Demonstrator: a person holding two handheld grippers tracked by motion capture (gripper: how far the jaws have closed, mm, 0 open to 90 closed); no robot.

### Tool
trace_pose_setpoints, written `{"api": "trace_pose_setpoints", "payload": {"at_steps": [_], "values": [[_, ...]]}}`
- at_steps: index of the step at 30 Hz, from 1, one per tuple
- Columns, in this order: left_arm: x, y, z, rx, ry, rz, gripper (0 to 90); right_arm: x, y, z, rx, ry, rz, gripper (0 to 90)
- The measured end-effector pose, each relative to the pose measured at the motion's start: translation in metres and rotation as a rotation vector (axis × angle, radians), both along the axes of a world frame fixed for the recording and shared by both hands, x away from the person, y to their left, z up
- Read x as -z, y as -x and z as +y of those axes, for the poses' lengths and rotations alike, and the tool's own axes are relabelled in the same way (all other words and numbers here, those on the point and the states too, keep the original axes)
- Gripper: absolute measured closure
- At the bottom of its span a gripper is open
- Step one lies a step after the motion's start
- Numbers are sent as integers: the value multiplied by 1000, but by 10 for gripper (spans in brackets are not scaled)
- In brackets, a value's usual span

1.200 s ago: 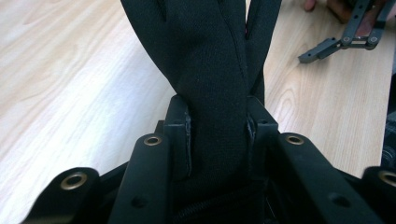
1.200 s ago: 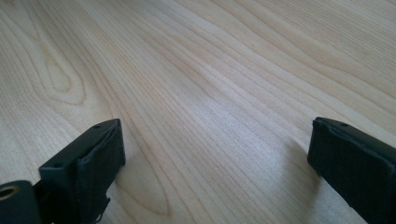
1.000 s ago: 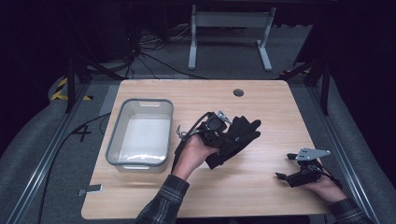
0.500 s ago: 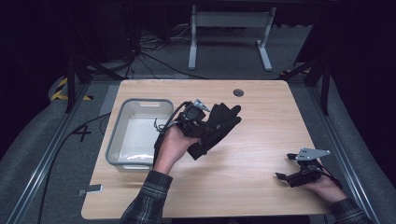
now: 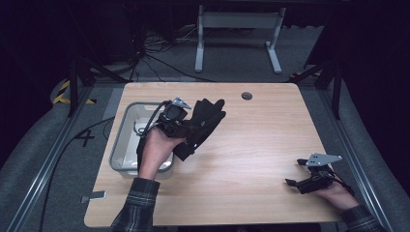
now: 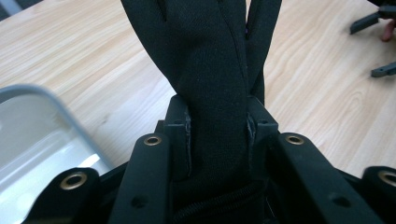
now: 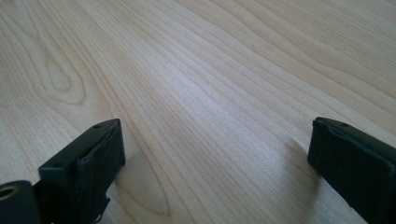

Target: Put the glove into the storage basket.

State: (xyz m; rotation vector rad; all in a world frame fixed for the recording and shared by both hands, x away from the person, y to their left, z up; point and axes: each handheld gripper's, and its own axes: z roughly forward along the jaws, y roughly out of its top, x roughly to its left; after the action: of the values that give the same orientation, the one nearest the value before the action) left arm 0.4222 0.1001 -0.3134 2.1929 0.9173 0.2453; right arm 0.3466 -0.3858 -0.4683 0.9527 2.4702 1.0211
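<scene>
Where the wooden worktop (image 5: 251,145) runs toward its left edge, a grey plastic bin (image 5: 126,129) sits on it, long side along that edge. Its pale inside shows nothing lying in it, though the near half is hidden behind the person's left hand (image 5: 155,153) in the high view.

The black glove (image 5: 200,125) is off the table surface, held just right of the bin's right wall, its finger end pointing toward the far edge of the worktop. In the left gripper view the glove (image 6: 210,70) rises straight up between the two pads, and a corner of the bin (image 6: 42,140) shows at lower left.

The left gripper (image 5: 186,126) is closed on the glove, jaws drawn in to the thickness of the cloth and pressing it from both sides.

The right gripper (image 5: 296,180) rests near the right front corner of the worktop, jaws spread wide with only bare wood between them (image 7: 215,144).
</scene>
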Motion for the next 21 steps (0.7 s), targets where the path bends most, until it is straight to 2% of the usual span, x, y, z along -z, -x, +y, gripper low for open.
{"api": "trace_pose_setpoints", "payload": {"at_steps": [5, 11, 21], "values": [[2, 1, 24, -71, 21, -1, 691, 0, 0, 0, 0, 0, 0, 45], [7, 3, 58, -146, 26, 1, 691, 0, 0, 0, 2, -1, 0, 45], [21, 3, 91, -235, 9, 14, 690, 0, -1, 0, 5, -1, 1, 45]]}}
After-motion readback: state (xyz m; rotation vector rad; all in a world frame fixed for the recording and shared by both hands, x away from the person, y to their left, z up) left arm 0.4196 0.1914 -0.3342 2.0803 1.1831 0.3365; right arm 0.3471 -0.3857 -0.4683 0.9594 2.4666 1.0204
